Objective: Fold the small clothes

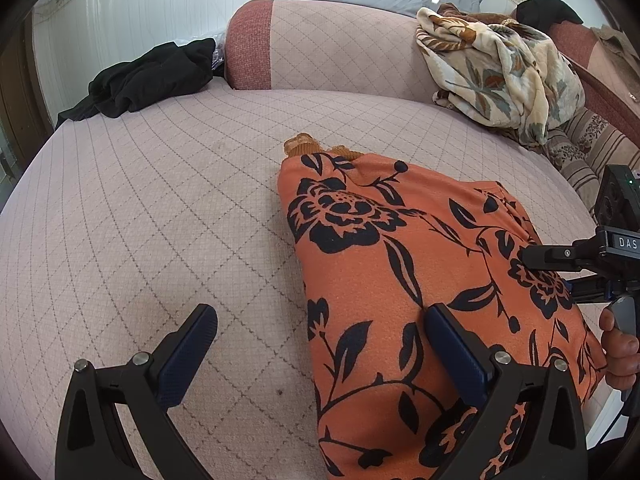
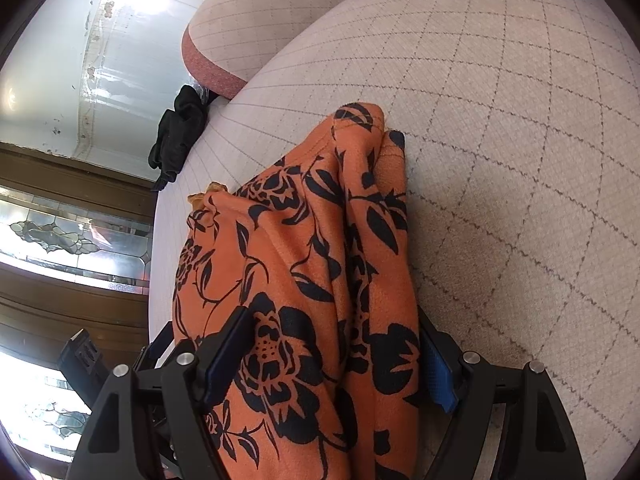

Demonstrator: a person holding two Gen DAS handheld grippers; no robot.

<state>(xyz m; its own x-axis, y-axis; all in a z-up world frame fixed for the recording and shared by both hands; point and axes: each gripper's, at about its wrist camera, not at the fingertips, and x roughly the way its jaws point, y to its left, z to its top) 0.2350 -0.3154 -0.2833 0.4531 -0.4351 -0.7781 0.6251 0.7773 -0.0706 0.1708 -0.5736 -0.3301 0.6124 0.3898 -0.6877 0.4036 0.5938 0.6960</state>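
An orange garment with black flowers (image 1: 384, 264) lies folded lengthwise on the quilted pink sofa seat (image 1: 160, 208). My left gripper (image 1: 320, 320) is open just above the seat; its right finger (image 1: 456, 352) rests on the garment's near part, its left finger (image 1: 188, 352) over bare seat. In the right wrist view the garment (image 2: 304, 264) lies bunched between the wide-apart fingers of my right gripper (image 2: 332, 356), which straddles its near end without pinching it. The right gripper also shows at the right edge of the left wrist view (image 1: 560, 258).
A black cloth (image 1: 152, 76) lies at the seat's far left by the armrest (image 1: 320, 44). A floral beige blanket (image 1: 500, 68) is heaped at the far right. A wall and a wooden glass door (image 2: 60, 240) stand beyond the seat edge.
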